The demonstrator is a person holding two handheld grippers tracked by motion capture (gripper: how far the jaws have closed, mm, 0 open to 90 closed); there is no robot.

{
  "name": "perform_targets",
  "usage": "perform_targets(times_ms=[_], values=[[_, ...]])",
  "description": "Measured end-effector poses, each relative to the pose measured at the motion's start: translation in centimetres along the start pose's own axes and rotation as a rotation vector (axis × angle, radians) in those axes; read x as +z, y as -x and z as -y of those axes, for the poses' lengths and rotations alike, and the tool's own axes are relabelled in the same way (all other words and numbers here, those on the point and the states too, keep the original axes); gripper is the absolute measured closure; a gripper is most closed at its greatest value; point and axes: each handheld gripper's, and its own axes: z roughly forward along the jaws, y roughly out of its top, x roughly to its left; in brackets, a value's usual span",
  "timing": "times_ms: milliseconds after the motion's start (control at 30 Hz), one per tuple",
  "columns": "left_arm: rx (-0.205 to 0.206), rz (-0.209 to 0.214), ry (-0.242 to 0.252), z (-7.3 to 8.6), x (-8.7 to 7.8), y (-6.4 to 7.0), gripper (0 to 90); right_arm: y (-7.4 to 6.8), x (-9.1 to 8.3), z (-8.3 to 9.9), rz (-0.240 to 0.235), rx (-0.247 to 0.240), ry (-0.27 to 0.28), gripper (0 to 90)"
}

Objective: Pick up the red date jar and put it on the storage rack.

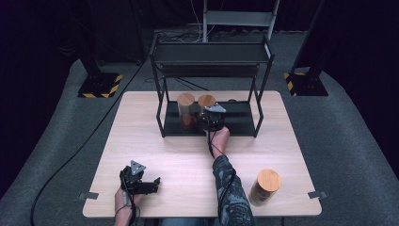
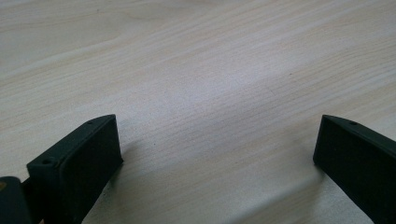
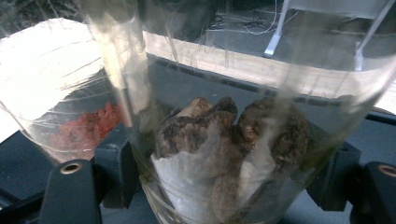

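A second jar (image 1: 185, 109) crowds the held jar (image 1: 205, 102) leftward; the rack shelf (image 1: 244, 117) rightward lies bare.

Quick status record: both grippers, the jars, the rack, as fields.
right gripper: jaws around the clear jar of brown lumps, on the rack's bottom shelf
neighbour jar: red contents, beside it on the shelf
left gripper: open, low over bare table
third jar: wooden lid, table's near right corner
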Motion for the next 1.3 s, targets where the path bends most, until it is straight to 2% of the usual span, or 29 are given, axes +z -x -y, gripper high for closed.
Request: perform_targets(times_ms=[1100,1167,1300], values=[[0.003,0.001,0.002,0.01,0.00,0.03,0.2,0.03,0.11,-0.33,0.003,0.006,-0.022,24.5],[0.003,0.001,0.001,0.00,0.00,0.03,0.2,-0.01,0.09,-0.34,0.013,0.018,-0.038,20.4],[0.004,0.001,0.001,0.00,0.00,0.03,0.2,-0.12,0.08,-0.07,0.018,0.036,-0.095,4.7]])
